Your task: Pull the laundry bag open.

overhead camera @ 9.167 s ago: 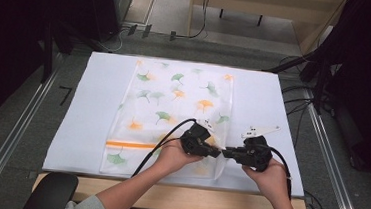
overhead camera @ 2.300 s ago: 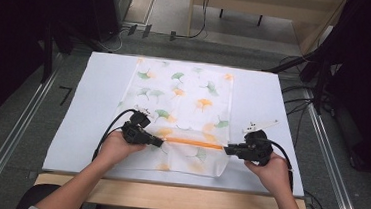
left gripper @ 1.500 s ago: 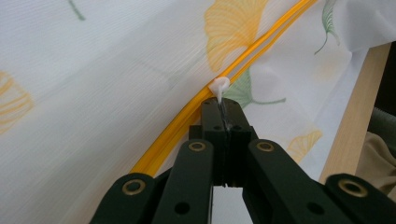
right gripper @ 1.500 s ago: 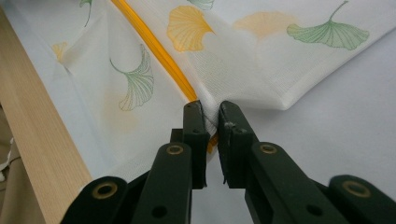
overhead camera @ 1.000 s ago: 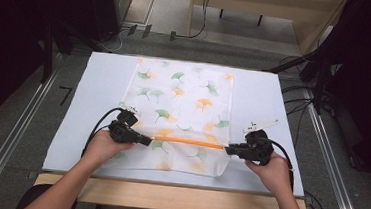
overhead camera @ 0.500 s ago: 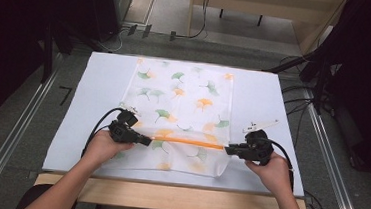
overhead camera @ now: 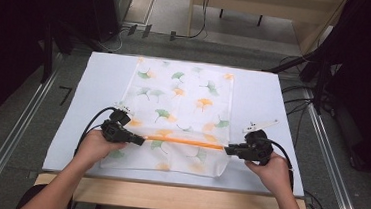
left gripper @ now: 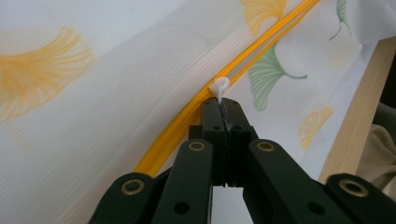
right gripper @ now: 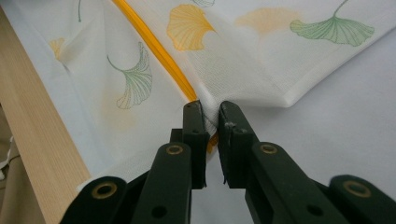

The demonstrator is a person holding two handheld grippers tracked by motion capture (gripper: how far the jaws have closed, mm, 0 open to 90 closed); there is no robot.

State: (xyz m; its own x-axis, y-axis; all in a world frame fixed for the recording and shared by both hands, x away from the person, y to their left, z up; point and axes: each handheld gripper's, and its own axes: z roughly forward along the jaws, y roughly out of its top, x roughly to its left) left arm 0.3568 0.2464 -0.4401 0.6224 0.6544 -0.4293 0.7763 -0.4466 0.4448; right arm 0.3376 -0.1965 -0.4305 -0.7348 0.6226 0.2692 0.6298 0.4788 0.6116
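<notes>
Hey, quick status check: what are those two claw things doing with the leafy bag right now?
Left gripper shut on the white zipper pull. Right gripper pinching the mesh bag at the orange zipper's far end. Zipper stretched between them, nothing in the way.

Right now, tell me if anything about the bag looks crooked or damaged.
No damage shows. The bag lies flat and square on the table, except by the right gripper, where the cloth is puckered and the near corner is lifted. The left gripper is shut on the white slider of the orange zip.
</notes>
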